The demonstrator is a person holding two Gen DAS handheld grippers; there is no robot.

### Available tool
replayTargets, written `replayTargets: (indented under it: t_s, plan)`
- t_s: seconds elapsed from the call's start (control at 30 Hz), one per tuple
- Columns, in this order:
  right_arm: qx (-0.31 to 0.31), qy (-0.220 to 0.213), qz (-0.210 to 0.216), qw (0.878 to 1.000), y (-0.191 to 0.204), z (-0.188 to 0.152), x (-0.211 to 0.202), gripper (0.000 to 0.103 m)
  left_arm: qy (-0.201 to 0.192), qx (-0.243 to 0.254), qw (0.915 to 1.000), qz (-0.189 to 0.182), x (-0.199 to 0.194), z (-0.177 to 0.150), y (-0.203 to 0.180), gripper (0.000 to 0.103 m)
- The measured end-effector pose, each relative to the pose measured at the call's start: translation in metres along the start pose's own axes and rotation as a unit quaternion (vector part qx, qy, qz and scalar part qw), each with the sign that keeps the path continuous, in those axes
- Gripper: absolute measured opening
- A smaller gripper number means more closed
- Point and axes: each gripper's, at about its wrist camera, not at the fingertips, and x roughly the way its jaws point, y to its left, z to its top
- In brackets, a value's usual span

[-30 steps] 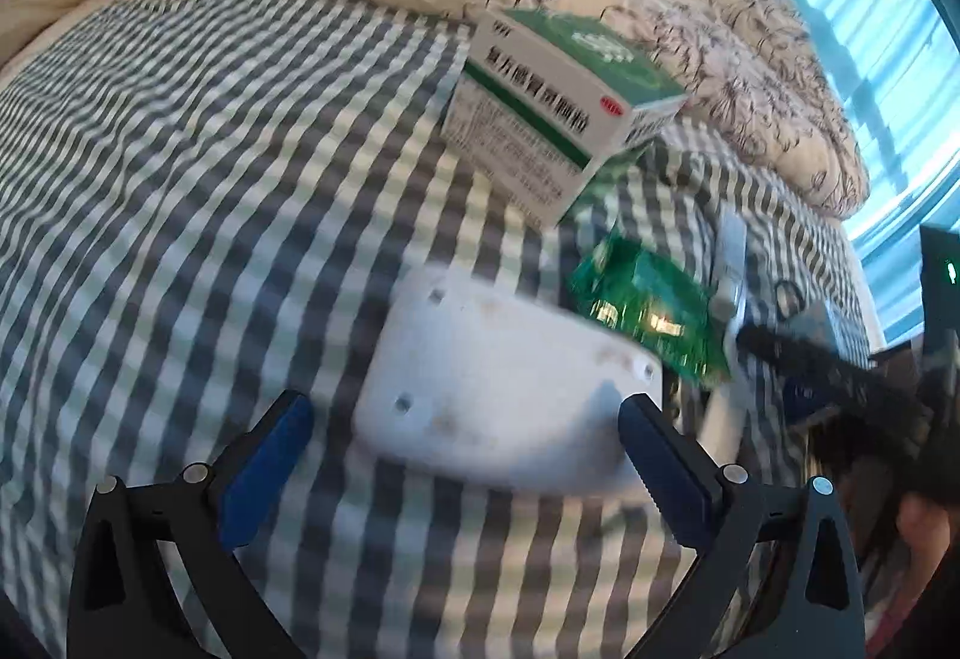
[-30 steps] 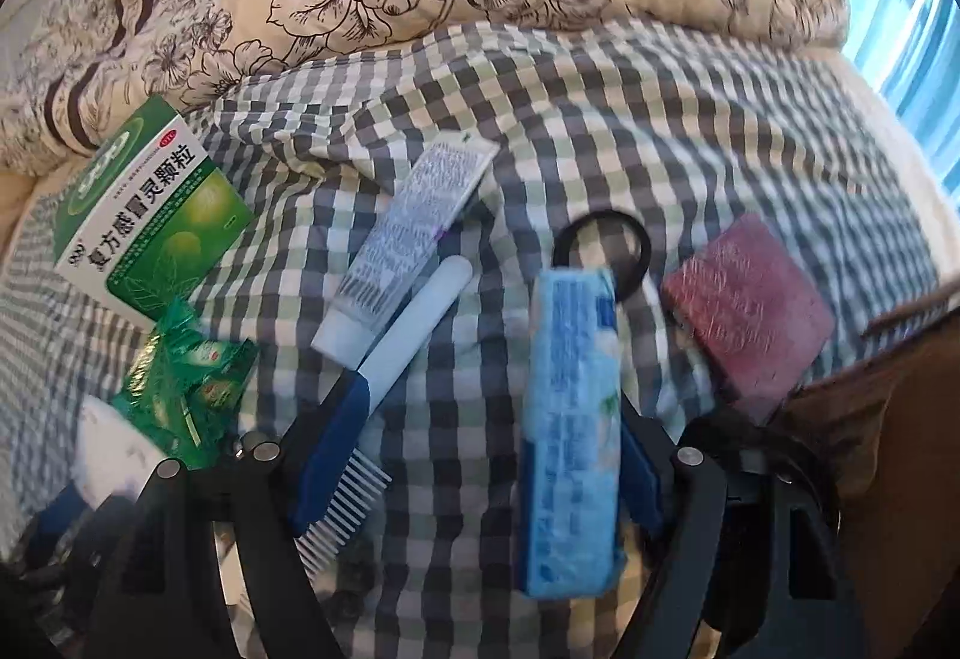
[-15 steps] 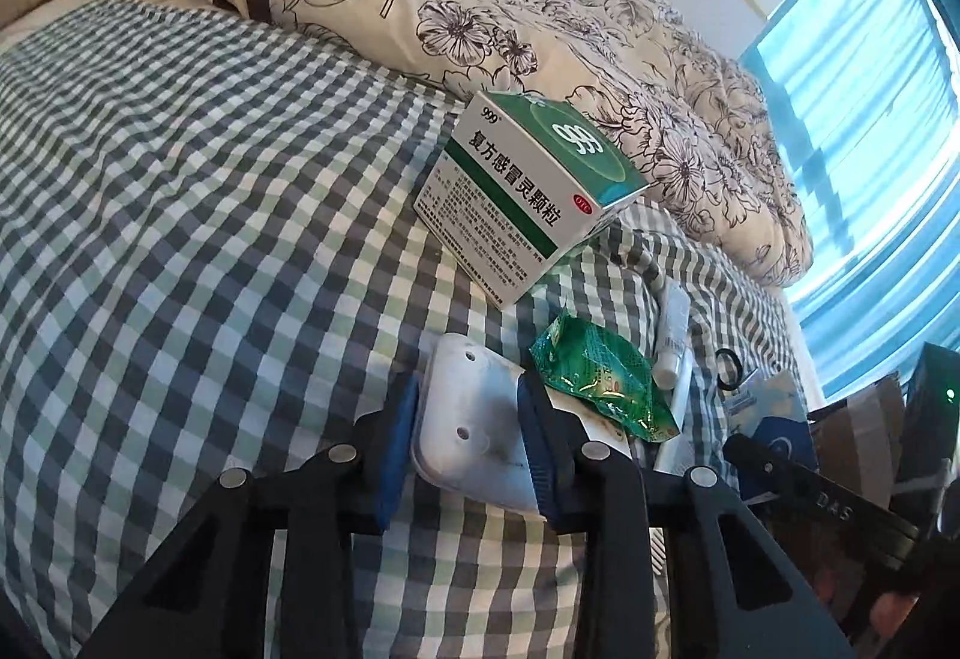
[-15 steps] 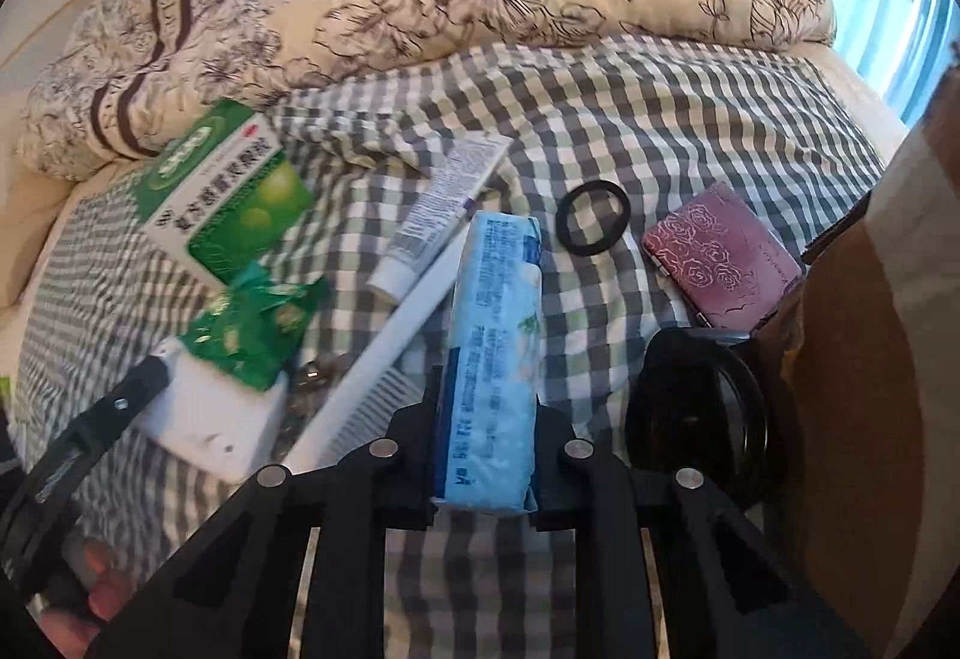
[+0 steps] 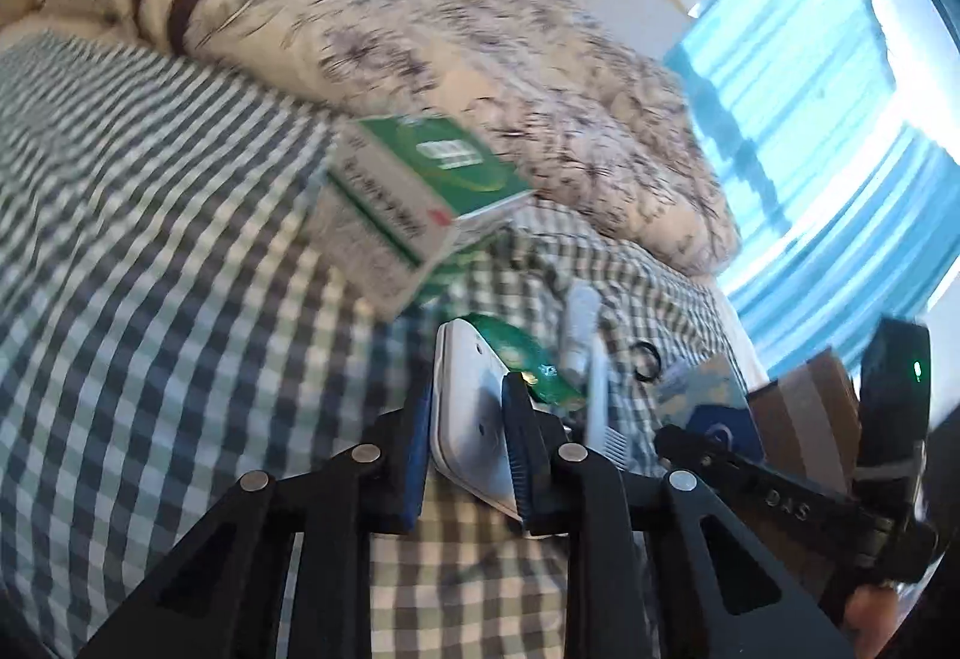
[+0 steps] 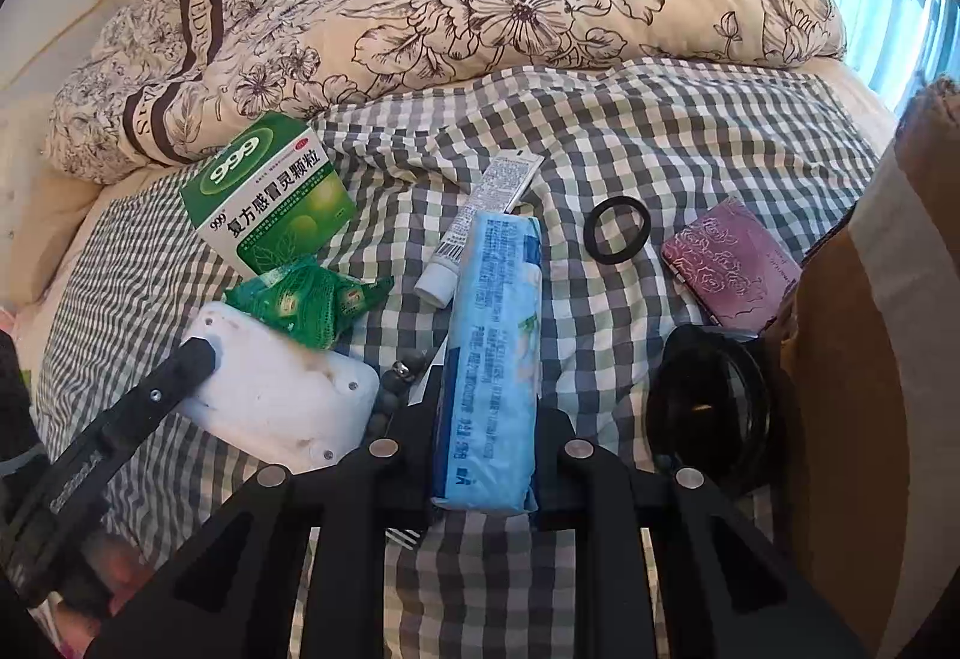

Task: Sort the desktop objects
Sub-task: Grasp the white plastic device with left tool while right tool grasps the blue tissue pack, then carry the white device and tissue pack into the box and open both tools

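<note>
White plastic, smooth and rounded with small screw holes and a brownish smudge, makes up the flat device [image 5: 471,407] pinched in the left gripper [image 5: 467,440], whose jaws are closed on its sides, over the checked bedsheet [image 6: 690,131]. The right gripper [image 6: 487,470] has its jaws clamped around a pale blue tissue pack [image 6: 493,359] with printed text. Behind lie a green medicine box [image 6: 270,191], a green sachet [image 6: 306,299], a white tube [image 6: 480,221], a black ring [image 6: 617,230] and a maroon embossed case [image 6: 732,263].
</note>
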Motion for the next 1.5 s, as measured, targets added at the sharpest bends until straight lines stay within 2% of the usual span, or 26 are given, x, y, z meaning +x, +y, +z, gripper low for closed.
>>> replayTargets:
  t_s: [0.17,0.23,0.4,0.5,0.67,0.8,0.9,1.0,1.07,1.17,1.23,1.27,1.3,1.33,1.37,1.4,1.43,1.47,1.5]
  plan:
    - [0.007,-0.011,0.001,1.0,-0.003,0.001,-0.009,0.019,-0.018,0.035,0.9992,-0.007,0.002,-0.008,-0.025,0.023]
    - [0.008,-0.016,0.0,1.0,-0.004,0.002,-0.011,0.019,-0.014,0.065,0.9978,-0.002,0.005,-0.014,-0.036,0.024]
    - [0.006,-0.023,-0.002,1.0,-0.007,0.002,-0.016,0.019,0.007,0.121,0.9926,0.01,0.029,-0.033,-0.058,0.038]
    - [0.002,-0.022,-0.005,1.0,-0.007,0.001,-0.018,0.019,-0.007,0.109,0.9939,-0.016,0.029,-0.037,-0.051,0.031]
    - [0.007,-0.033,0.004,0.999,-0.01,-0.001,-0.029,0.019,-0.006,0.084,0.996,-0.03,0.016,-0.027,-0.047,0.022]
    - [0.006,-0.045,0.011,0.999,-0.009,-0.002,-0.044,0.019,-0.024,0.111,0.9931,-0.029,-0.01,-0.021,-0.058,0.014]
    - [0.006,-0.053,0.014,0.998,-0.011,-0.004,-0.056,0.019,-0.048,0.154,0.987,0.001,-0.033,-0.02,-0.071,0.013]
    - [0.009,-0.057,0.015,0.998,-0.013,-0.006,-0.064,0.019,-0.034,0.198,0.9794,0.021,-0.033,-0.028,-0.081,0.013]
    - [0.013,-0.058,0.016,0.998,-0.016,-0.006,-0.066,0.019,-0.046,0.222,0.9737,0.023,-0.027,-0.041,-0.088,0.014]
    - [0.015,-0.058,0.017,0.998,-0.018,-0.007,-0.068,0.019,-0.058,0.249,0.9663,0.03,-0.017,-0.051,-0.102,0.023]
    - [0.013,-0.059,0.014,0.998,-0.019,-0.006,-0.07,0.019,-0.068,0.295,0.9503,0.074,-0.004,-0.064,-0.112,0.062]
    - [0.013,-0.059,0.013,0.998,-0.021,-0.006,-0.071,0.019,-0.056,0.301,0.946,0.108,0.008,-0.068,-0.111,0.1]
    - [0.015,-0.059,0.012,0.998,-0.022,-0.006,-0.071,0.019,-0.049,0.298,0.9433,0.137,0.017,-0.072,-0.107,0.103]
    - [0.016,-0.059,0.012,0.998,-0.024,-0.006,-0.071,0.019,-0.042,0.288,0.9448,0.15,0.027,-0.074,-0.098,0.103]
    - [0.017,-0.059,0.013,0.998,-0.025,-0.006,-0.071,0.019,-0.022,0.275,0.9514,0.137,0.034,-0.074,-0.089,0.1]
    - [0.018,-0.058,0.013,0.998,-0.026,-0.005,-0.07,0.019,-0.004,0.266,0.9574,0.112,0.038,-0.071,-0.085,0.069]
    - [0.018,-0.058,0.012,0.998,-0.027,-0.006,-0.069,0.019,0.006,0.262,0.9608,0.091,0.039,-0.069,-0.082,0.047]
    - [0.017,-0.056,0.012,0.998,-0.027,-0.005,-0.068,0.019,0.003,0.261,0.9598,0.102,0.04,-0.068,-0.082,0.033]
    - [0.017,-0.054,0.012,0.998,-0.027,-0.005,-0.067,0.019,-0.003,0.262,0.958,0.116,0.039,-0.068,-0.081,0.029]
